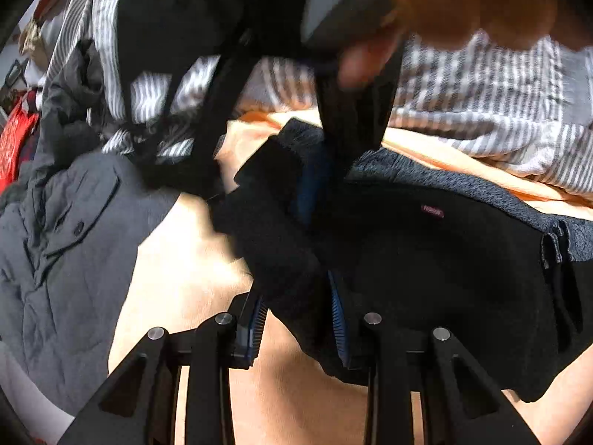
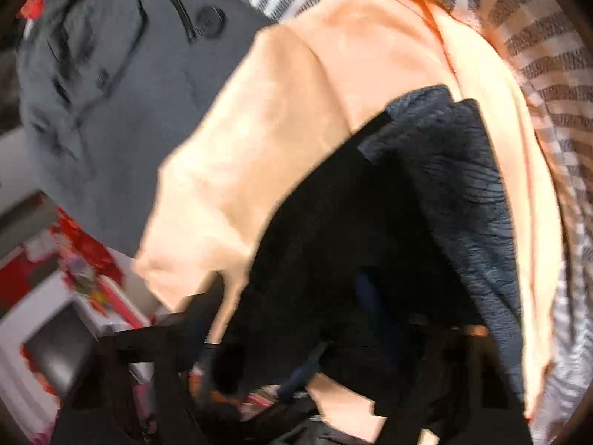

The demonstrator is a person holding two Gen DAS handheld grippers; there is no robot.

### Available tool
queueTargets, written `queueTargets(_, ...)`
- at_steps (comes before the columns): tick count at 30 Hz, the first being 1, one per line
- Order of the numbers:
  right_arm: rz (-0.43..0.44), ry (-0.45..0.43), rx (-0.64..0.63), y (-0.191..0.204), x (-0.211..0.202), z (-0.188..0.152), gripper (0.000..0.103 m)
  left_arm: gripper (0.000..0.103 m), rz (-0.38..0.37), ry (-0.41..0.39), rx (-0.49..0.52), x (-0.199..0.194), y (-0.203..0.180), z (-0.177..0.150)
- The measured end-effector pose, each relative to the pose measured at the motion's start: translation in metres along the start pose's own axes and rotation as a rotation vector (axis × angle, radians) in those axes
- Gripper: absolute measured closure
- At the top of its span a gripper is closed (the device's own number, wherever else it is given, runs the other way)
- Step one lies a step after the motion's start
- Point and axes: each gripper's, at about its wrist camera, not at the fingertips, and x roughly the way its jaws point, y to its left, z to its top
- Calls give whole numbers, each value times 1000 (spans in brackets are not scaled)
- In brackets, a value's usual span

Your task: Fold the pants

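Observation:
Black pants with a small red label lie bunched on a peach sheet, over a dark blue-grey knit garment. My left gripper is closed on a thick fold of the pants, its blue pads pressed into the cloth. My right gripper comes down from above and grips the pants' far edge. In the right wrist view the black pants fill the middle and cover that gripper's fingers; the view is blurred.
A grey buttoned garment lies at the left, also in the right wrist view. A grey-and-white striped cloth lies behind. Red and white items sit beyond the sheet's edge.

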Motion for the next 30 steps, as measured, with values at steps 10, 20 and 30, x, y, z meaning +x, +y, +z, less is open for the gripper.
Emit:
queueTargets(10, 283, -337, 70, -49, -59, -96, 86, 70, -62, -94, 88, -61, -38, 24)
queueTargets(20, 620, -678, 182, -131, -107, -260, 93, 70, -117, -156, 245, -125, -127, 45)
queueTargets(30, 768, -810, 338, -202, -88, -369, 93, 70, -193, -181, 456, -165, -236, 27)
